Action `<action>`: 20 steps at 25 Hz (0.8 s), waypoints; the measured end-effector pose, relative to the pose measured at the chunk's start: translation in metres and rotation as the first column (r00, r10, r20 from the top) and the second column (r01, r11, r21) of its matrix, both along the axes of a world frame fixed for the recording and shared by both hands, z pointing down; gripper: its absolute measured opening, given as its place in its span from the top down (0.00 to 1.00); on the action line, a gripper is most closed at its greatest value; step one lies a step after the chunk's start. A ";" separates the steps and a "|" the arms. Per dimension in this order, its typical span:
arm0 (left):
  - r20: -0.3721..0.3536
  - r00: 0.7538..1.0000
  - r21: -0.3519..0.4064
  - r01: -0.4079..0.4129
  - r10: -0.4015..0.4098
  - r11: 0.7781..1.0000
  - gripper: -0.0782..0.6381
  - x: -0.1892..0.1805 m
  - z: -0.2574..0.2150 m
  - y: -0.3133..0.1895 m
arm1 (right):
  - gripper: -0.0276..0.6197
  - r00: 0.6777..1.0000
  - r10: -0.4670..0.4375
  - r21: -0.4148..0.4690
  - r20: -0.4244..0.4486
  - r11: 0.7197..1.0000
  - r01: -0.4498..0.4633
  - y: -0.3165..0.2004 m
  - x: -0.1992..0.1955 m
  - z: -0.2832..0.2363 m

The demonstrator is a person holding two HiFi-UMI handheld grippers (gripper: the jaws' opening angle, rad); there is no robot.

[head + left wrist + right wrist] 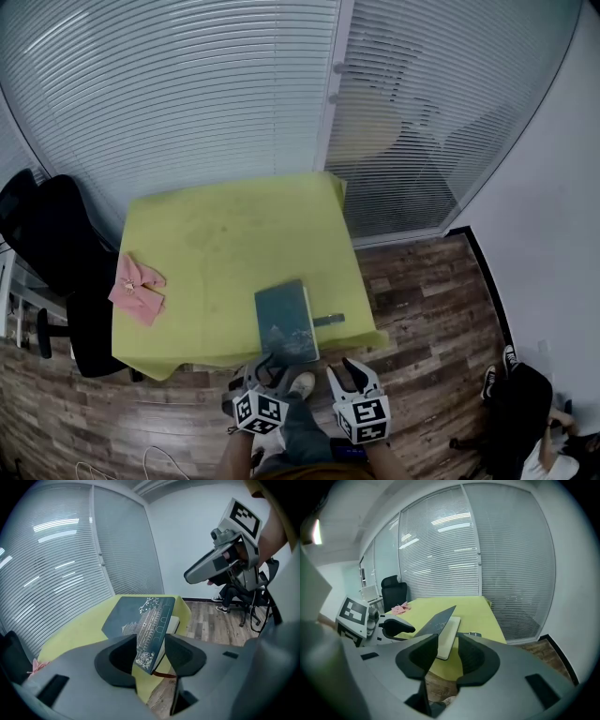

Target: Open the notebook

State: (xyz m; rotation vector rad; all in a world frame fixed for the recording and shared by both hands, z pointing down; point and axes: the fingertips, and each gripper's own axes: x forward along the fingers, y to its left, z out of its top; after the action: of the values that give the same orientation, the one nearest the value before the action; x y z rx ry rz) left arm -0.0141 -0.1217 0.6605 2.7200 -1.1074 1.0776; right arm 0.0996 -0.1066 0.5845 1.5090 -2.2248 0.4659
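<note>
- Notebook [286,322]: dark teal, with a pale line drawing of a building on the front. It lies at the near edge of the table, just ahead of both grippers, long side running away from the person.
- Cover [146,620]: lifted off the page block and tilted up. Its near corner stands between the left gripper's jaws.
- Page block [449,637]: pale, flat on the table, exposed under the raised cover.
- Left gripper [264,367]: jaws spread wide on either side of the cover's corner. The gap is far wider than the thin cover, so nothing is pinched. The cover lies close against one jaw's inner face. Whether it rests on that jaw cannot be told.
- Right gripper [345,370]: jaws apart and empty, just short of the table's near edge. In the right gripper view the page block shows beyond the gap.
- Ribbon [161,673]: brownish, hanging below the cover's near corner.
- Dark strap [328,320]: lies on the table just right of the notebook.
- Table [234,234]: covered in yellow-green.
- Pink cloth [138,288]: crumpled, at the table's left edge, well apart from the notebook.
- Office chair [56,244]: black, beside the table's left side.
- Blinds [187,84]: white slats behind glass, beyond the table's far side.
- Floor [422,309]: dark wood planks.
</note>
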 end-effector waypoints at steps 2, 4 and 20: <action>-0.002 1.000 0.004 0.002 -0.002 1.000 0.61 -0.001 -0.002 0.000 | 0.73 1.000 0.001 0.001 0.001 1.000 -0.001 0.000 0.000 -0.001; -0.008 1.000 0.006 0.005 -0.005 1.000 0.61 -0.002 -0.003 0.000 | 0.73 1.000 -0.001 0.004 0.000 1.000 0.001 0.000 -0.001 -0.002; -0.029 0.999 0.030 0.034 -0.033 0.999 0.64 -0.012 -0.014 0.002 | 0.73 1.000 -0.021 0.027 0.000 0.999 0.021 0.001 -0.008 -0.010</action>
State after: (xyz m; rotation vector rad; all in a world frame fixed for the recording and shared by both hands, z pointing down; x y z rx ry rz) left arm -0.0260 -0.1193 0.6465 2.7205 -1.1708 1.0232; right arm 0.0911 -0.1056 0.5740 1.4980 -2.2539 0.4315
